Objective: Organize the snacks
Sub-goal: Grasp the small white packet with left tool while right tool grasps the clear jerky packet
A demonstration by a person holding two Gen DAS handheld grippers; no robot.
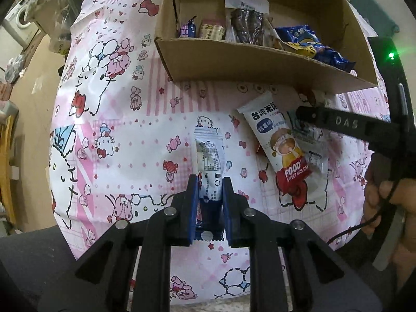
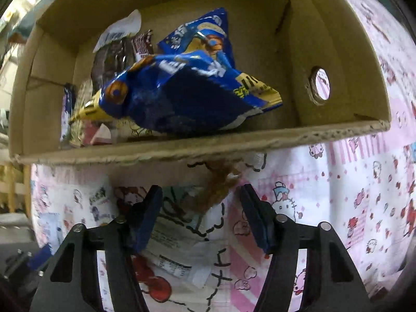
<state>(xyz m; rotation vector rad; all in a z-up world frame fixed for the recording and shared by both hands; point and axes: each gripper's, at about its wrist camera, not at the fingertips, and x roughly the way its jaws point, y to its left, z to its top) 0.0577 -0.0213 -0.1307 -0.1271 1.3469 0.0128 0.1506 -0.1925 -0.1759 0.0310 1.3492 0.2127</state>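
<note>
Left gripper (image 1: 209, 202): jaws clamped on a white-and-blue snack packet (image 1: 209, 161), pads pressing both sides; the packet sticks out toward 12 o'clock over the pink cartoon tablecloth (image 1: 117, 130).

Right gripper (image 2: 201, 215): jaws part-open, nothing pinched. A clear-wrapped snack (image 2: 179, 236) lies flat on the cloth between and below the pads; contact can't be confirmed. No earlier view, so only the present gap is stated.

In the left view, at 2 o'clock of the held packet, a white-and-red rice cake bar (image 1: 279, 145) lies on the cloth, with the clear-wrapped snack just beside it under the right gripper's black finger. A hand (image 1: 384, 202) sits at 3 o'clock.

Cardboard box (image 1: 260, 59) at 12 o'clock, open top. Inside: blue chip bag (image 2: 182, 93) at front, dark snack in clear wrap (image 1: 245, 23) behind, small packets at the 9 o'clock end.
</note>
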